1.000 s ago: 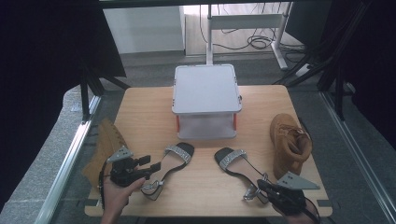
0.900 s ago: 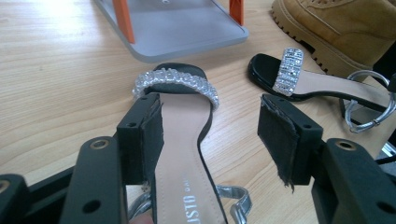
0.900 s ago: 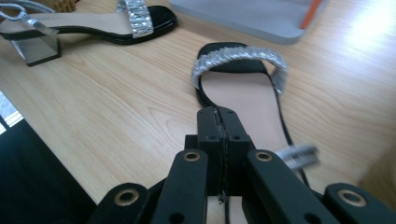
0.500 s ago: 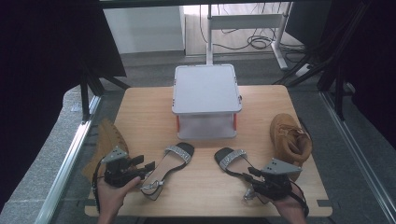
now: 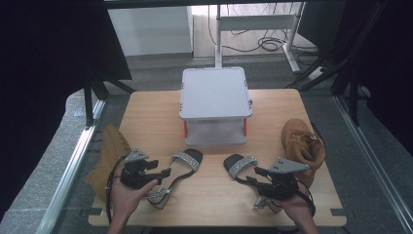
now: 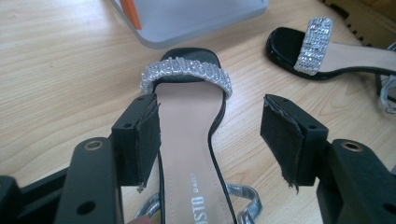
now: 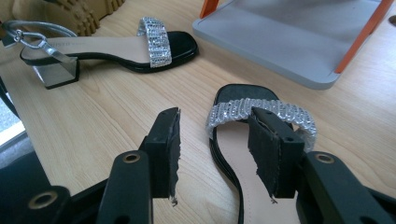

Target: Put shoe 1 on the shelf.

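Over each sandal (image 5: 179, 170) (image 5: 241, 167), a hand-held gripper (image 5: 163, 173) (image 5: 254, 175), jaws apart, nothing held.

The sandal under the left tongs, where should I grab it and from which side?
Grip the left sandal across its narrow footbed, just behind the sparkly toe strap, coming from the heel end. The left tongs already straddle it there, jaws open on either side, and the flat sole edges suit the pads.

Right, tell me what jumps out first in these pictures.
Two black sandals with glittering straps lie near the front of the table, the left sandal and the right sandal, each with an open gripper over its heel end. Behind them stands a grey box, and tan boots sit at the side edges.
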The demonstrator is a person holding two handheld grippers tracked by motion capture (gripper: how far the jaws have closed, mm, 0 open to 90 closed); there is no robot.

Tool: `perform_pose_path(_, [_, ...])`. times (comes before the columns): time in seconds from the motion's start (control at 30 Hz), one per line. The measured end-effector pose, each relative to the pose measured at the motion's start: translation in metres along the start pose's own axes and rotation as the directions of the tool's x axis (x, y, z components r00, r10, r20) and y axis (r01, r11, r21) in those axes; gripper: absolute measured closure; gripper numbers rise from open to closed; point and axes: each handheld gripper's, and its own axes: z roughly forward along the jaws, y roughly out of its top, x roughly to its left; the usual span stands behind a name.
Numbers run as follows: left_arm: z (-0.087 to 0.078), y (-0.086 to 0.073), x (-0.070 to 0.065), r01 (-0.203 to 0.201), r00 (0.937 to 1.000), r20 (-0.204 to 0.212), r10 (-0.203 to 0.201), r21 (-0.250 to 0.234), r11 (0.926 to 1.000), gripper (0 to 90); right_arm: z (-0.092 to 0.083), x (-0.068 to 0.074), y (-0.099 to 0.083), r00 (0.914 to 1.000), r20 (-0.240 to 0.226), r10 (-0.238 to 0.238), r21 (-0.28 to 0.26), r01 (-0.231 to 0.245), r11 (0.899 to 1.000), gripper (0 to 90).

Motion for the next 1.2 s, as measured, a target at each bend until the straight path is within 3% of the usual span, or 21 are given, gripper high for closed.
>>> perform_pose_path(0.07, [0.006, 0.004, 0.000, -0.011, 0.9999, -0.004, 0.011, 0.041, 0.9991, 36.5, -0.001, 0.000, -0.001, 1.0000, 0.005, 0.001, -0.002, -0.001, 1.000, 53.1])
perform_pose_path(0.1, [0.014, 0.007, 0.001, -0.018, 0.9991, -0.036, 0.021, 0.085, 0.9962, 34.0, -0.004, -0.002, -0.004, 0.9999, 0.009, 0.007, -0.005, -0.007, 1.000, 52.5])
perform_pose_path(0.2, [0.021, 0.011, 0.003, -0.006, 0.9984, -0.055, 0.013, 0.120, 0.9928, 31.6, -0.007, -0.004, -0.007, 0.9996, 0.013, 0.026, -0.010, -0.025, 1.000, 51.8])
perform_pose_path(0.3, [0.035, 0.014, 0.008, -0.006, 0.9978, -0.064, 0.018, 0.182, 0.9833, 29.8, -0.008, -0.007, -0.009, 0.9994, 0.014, 0.032, -0.008, -0.032, 0.999, 51.4])
perform_pose_path(0.43, [0.041, 0.016, 0.009, -0.014, 0.9977, -0.061, 0.028, 0.218, 0.9757, 29.4, -0.007, -0.010, -0.012, 0.9990, 0.022, 0.040, 0.001, -0.040, 0.999, 51.1])
perform_pose_path(0.5, [0.042, 0.016, 0.008, -0.016, 0.9973, -0.067, 0.031, 0.220, 0.9754, 30.8, -0.007, -0.010, -0.013, 0.9988, 0.025, 0.043, 0.006, -0.044, 0.999, 50.9])
perform_pose_path(0.53, [0.043, 0.018, 0.008, -0.018, 0.9956, -0.086, 0.039, 0.230, 0.9731, 31.3, -0.006, -0.010, -0.013, 0.9986, 0.025, 0.046, 0.009, -0.046, 0.999, 50.8])
perform_pose_path(0.67, [0.050, 0.018, 0.010, -0.022, 0.9948, -0.090, 0.048, 0.275, 0.9613, 31.0, -0.005, -0.009, -0.015, 0.9988, 0.024, 0.042, 0.013, -0.042, 0.999, 50.4])
perform_pose_path(0.7, [0.050, 0.018, 0.010, -0.022, 0.9948, -0.090, 0.048, 0.275, 0.9613, 30.9, -0.005, -0.009, -0.015, 0.9988, 0.024, 0.042, 0.013, -0.042, 0.999, 50.4])
perform_pose_path(0.87, [0.065, 0.013, 0.007, -0.050, 0.9924, -0.088, 0.086, 0.349, 0.9358, 29.7, -0.003, -0.012, -0.019, 0.9981, 0.033, 0.051, 0.029, -0.052, 0.998, 50.3])
perform_pose_path(0.93, [0.069, 0.012, 0.006, -0.048, 0.9923, -0.090, 0.085, 0.357, 0.9330, 29.6, -0.003, -0.011, -0.020, 0.9981, 0.032, 0.053, 0.028, -0.054, 0.998, 50.2])
perform_pose_path(0.97, [0.072, 0.010, 0.003, -0.058, 0.9916, -0.086, 0.096, 0.372, 0.9264, 29.5, -0.004, -0.011, -0.021, 0.9982, 0.033, 0.050, 0.032, -0.051, 0.998, 50.2])
perform_pose_path(1.0, [0.072, 0.010, 0.003, -0.058, 0.9916, -0.086, 0.096, 0.372, 0.9264, 29.5, -0.004, -0.011, -0.021, 0.9982, 0.033, 0.050, 0.032, -0.051, 0.998, 50.2])
perform_pose_path(1.03, [0.074, 0.009, 0.002, -0.065, 0.9905, -0.086, 0.107, 0.394, 0.9167, 29.2, -0.005, -0.012, -0.022, 0.9978, 0.040, 0.053, 0.031, -0.054, 0.998, 50.2])
perform_pose_path(1.2, [0.079, 0.004, 0.002, -0.062, 0.9910, -0.081, 0.106, 0.427, 0.9023, 29.0, -0.005, -0.015, -0.023, 0.9967, 0.054, 0.061, 0.044, -0.063, 0.997, 49.5])
